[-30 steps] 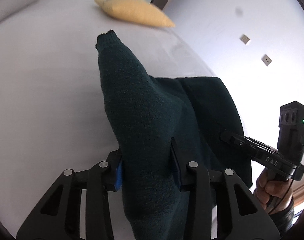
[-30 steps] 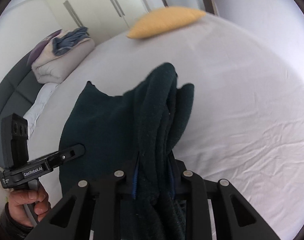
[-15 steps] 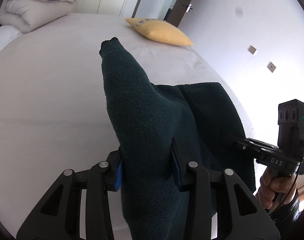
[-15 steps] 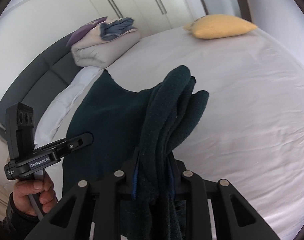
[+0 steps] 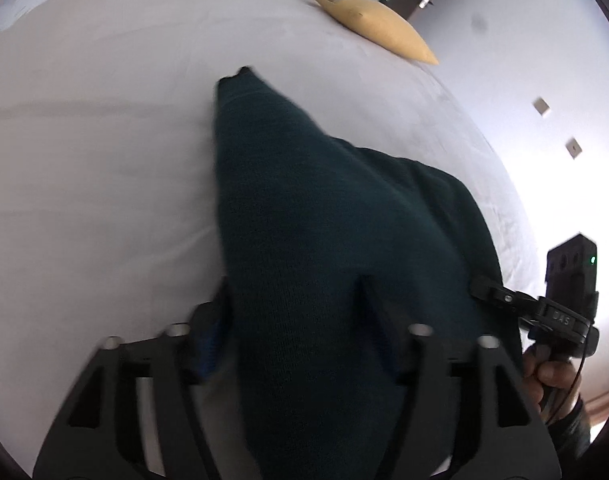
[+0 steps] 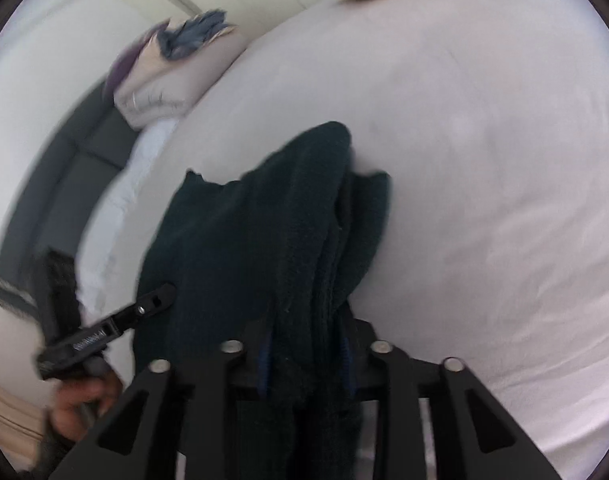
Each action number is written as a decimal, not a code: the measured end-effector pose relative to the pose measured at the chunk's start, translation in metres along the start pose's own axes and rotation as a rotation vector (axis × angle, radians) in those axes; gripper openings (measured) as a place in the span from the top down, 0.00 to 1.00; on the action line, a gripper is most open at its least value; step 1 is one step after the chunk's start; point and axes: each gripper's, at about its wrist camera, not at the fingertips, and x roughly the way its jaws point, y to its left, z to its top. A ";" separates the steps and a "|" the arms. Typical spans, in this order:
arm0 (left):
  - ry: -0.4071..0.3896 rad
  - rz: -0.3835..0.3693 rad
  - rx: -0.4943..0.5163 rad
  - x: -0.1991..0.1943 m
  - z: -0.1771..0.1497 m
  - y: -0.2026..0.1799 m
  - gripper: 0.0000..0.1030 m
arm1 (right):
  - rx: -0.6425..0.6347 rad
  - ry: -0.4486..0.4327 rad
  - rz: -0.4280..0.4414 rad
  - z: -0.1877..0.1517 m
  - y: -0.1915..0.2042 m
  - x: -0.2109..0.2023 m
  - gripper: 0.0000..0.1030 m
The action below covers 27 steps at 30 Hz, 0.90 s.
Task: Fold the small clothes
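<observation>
Your dark green knit garment [image 5: 328,248] lies draped over the white bed [image 5: 104,160], one narrow end reaching toward the yellow pillow [image 5: 376,28]. Your left claw [image 5: 292,320] has just been opening — the cloth sits between its jaws, but the pads now stand wider than the fold. Your right claw [image 6: 304,352] has also just been opening, with a bunched fold of the garment between its blue pads [image 6: 264,360]; whether they press on it, you cannot tell. Folded bedding [image 6: 172,64] sits by the grey headboard [image 6: 64,168].
</observation>
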 end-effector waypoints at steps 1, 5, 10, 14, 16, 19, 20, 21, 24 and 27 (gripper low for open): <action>-0.004 -0.005 -0.006 -0.001 -0.003 0.002 0.30 | 0.030 -0.011 0.043 -0.001 -0.009 -0.003 0.56; -0.005 0.005 -0.014 -0.004 0.003 -0.002 0.29 | 0.032 -0.045 -0.021 -0.002 -0.005 -0.022 0.49; -0.108 0.078 0.024 -0.035 0.004 -0.016 0.29 | 0.004 -0.126 -0.066 -0.004 0.019 -0.060 0.49; -0.130 0.103 0.052 -0.044 0.000 -0.021 0.29 | -0.126 -0.137 0.014 -0.004 0.065 -0.061 0.49; -0.088 0.109 0.047 -0.032 -0.003 -0.018 0.29 | -0.169 -0.097 0.053 -0.011 0.074 -0.047 0.49; -0.085 0.072 0.015 -0.015 -0.017 -0.013 0.27 | -0.146 -0.019 0.037 -0.026 0.062 -0.020 0.49; -0.088 0.061 0.000 -0.016 -0.018 -0.008 0.25 | -0.135 -0.006 0.031 -0.030 0.054 -0.014 0.55; -0.088 0.053 -0.010 -0.016 -0.019 -0.005 0.25 | -0.130 -0.007 0.021 -0.036 0.048 -0.012 0.61; -0.125 0.086 0.019 -0.030 -0.021 -0.010 0.25 | -0.090 -0.044 0.064 -0.041 0.027 -0.021 0.77; -0.225 0.113 0.058 -0.067 -0.027 -0.022 0.25 | -0.084 -0.095 0.044 -0.045 0.021 -0.042 0.77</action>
